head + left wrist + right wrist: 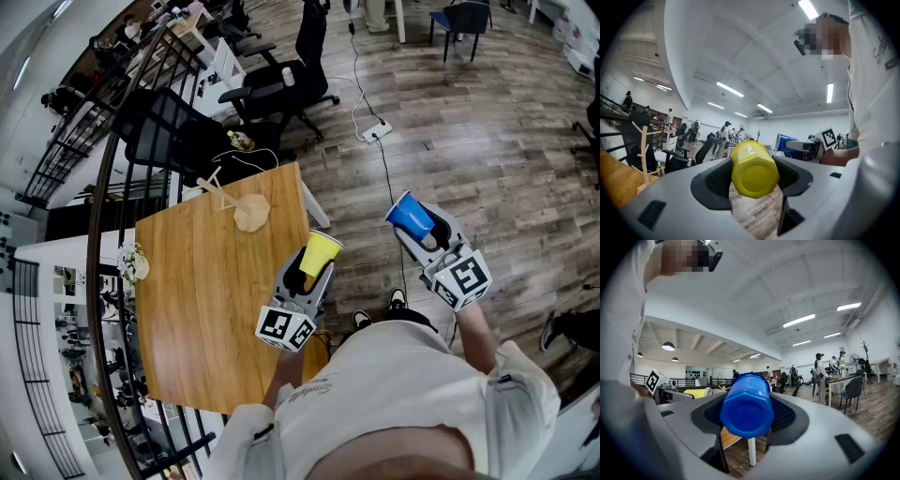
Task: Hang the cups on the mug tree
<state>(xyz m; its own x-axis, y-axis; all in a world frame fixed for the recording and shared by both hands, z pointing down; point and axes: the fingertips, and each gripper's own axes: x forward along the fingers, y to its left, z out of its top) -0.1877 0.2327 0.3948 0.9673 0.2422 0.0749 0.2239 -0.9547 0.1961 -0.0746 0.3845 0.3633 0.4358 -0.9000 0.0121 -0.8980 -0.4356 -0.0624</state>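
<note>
Aloft — yellow cup (320,253), blue cup (410,217).

Mug tree (248,214) pegs too small, yellow cup (754,171) sides behind jaws

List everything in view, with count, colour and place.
table: 1, wood, left of centre in the head view
mug tree: 1, pale wood, far end of the table, no cups on it
plant: 1, white and green, table's left edge
yellow cup: 1, held over the table's right edge
blue cup: 1, held over the floor, right of the table
office chairs: several, black, beyond the table
power strip: 1, white, on the floor
railing: 1, black, far left
left gripper: grey, shut on the yellow cup
right gripper: grey, shut on the blue cup
shirt: white, bottom of the head view
</note>
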